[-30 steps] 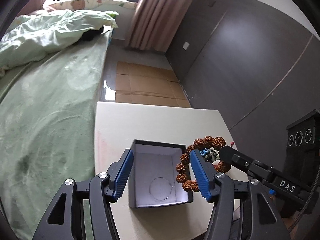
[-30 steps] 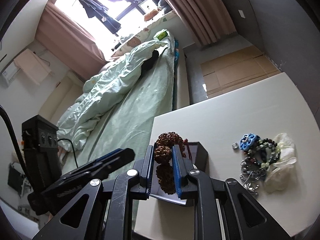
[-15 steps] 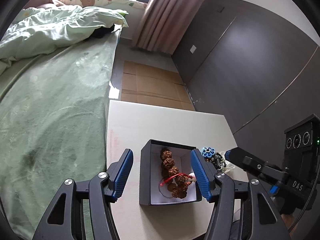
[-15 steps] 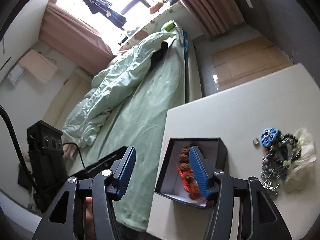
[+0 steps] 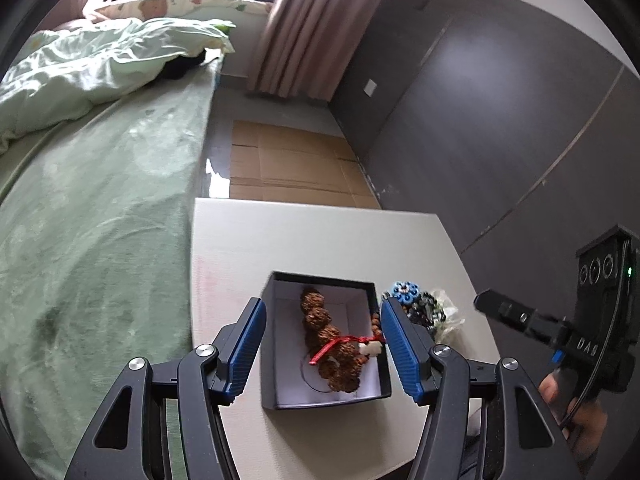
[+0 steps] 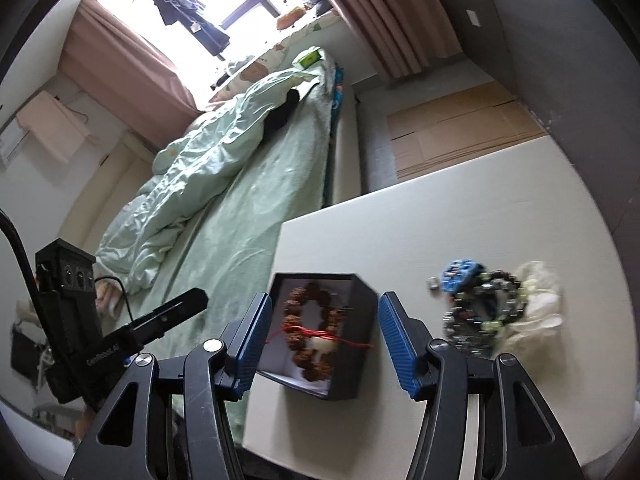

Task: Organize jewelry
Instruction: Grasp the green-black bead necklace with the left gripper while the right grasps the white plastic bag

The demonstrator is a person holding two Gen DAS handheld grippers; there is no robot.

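Both my grippers, left (image 5: pixel 322 344) and right (image 6: pixel 324 336), gape with nothing held. Between the fingers sits the box (image 6: pixel 362 360) holding the brown bead bracelet (image 6: pixel 310 332). Next, I judge: reach rightward for the jewelry pile (image 6: pixel 480 304).

From the left wrist we look down past blue fingers (image 5: pixel 244 348) onto the box (image 5: pixel 280 360), close; from the right wrist we face it from the other side; both share the table (image 6: pixel 460 216) and bed (image 5: pixel 92 216)
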